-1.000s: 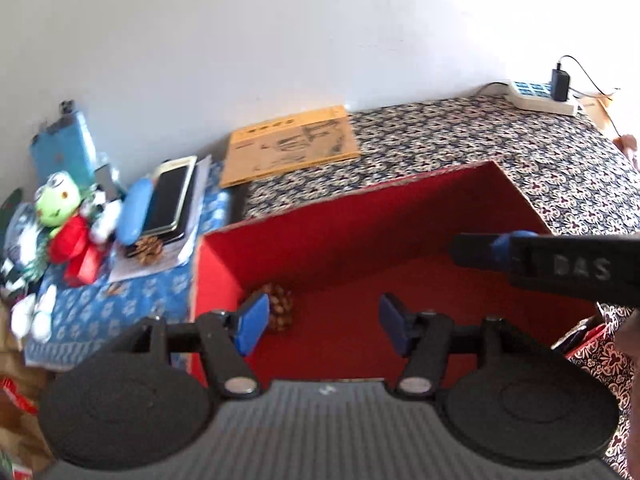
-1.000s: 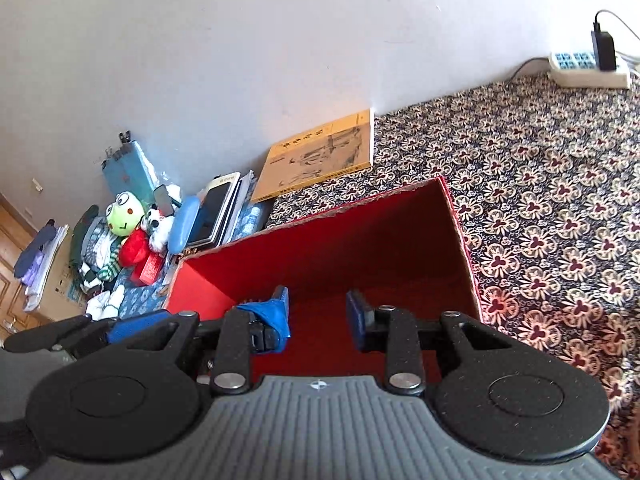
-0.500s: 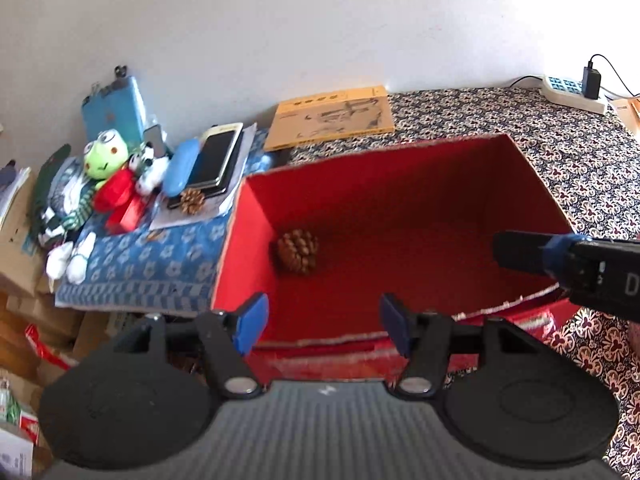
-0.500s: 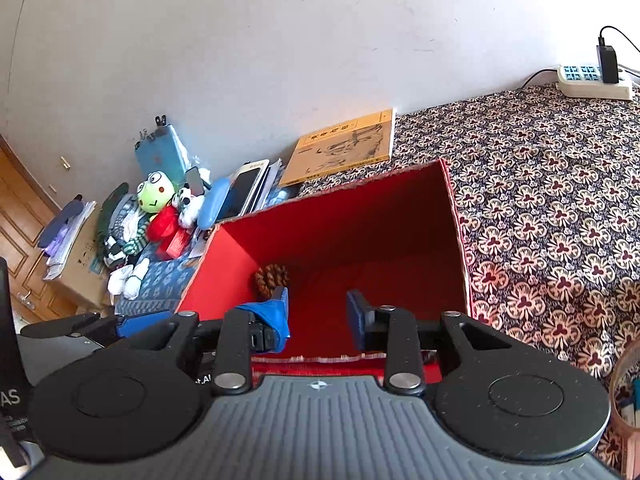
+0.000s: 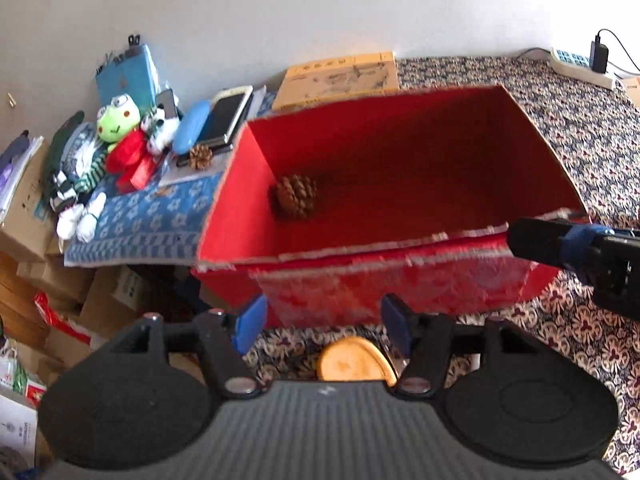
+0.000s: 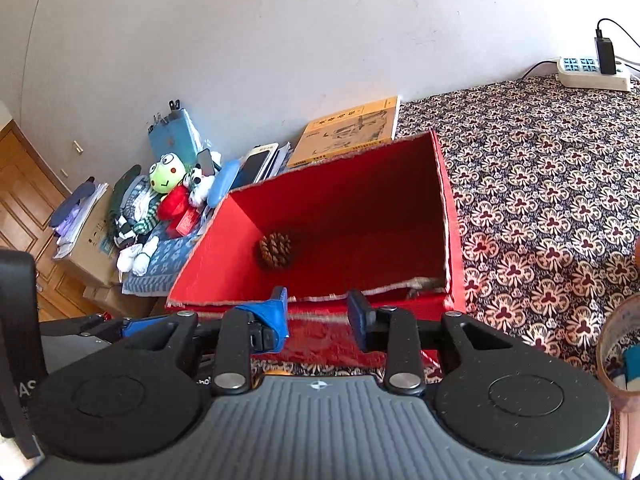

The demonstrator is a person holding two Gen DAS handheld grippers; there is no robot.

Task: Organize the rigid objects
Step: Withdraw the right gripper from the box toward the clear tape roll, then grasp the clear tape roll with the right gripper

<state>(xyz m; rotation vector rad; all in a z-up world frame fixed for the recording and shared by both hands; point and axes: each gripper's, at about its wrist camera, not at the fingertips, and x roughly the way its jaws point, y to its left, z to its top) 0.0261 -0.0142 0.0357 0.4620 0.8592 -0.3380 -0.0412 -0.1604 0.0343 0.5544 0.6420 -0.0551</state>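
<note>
Your two grippers, left [image 5: 322, 322] and right [image 6: 318, 318], gape empty before one scaly pinecone [image 5: 295, 197] in the red cardboard box [image 5: 400, 280]; a second pinecone [image 5: 200, 157], perhaps smaller, lies outside.

Red box [image 5: 400, 280] open on top, wide clear entry from above. Inside, one pine cone [image 5: 295, 196] near its left wall; the rest of the floor is free. Right of the box, patterned cloth [image 6: 560, 200] lies bare up to the power strip [image 6: 592, 74] at the wall. Behind the box a yellow book [image 6: 352, 130] lies flat. Left of the box it's crowded: phone [image 5: 226, 114], second pine cone [image 5: 200, 156], frog toy [image 5: 118, 118]. Just in front of the box, a round wooden thing [image 5: 352, 364] on the cloth. Front-right, a tape roll [image 6: 620, 348].
</note>
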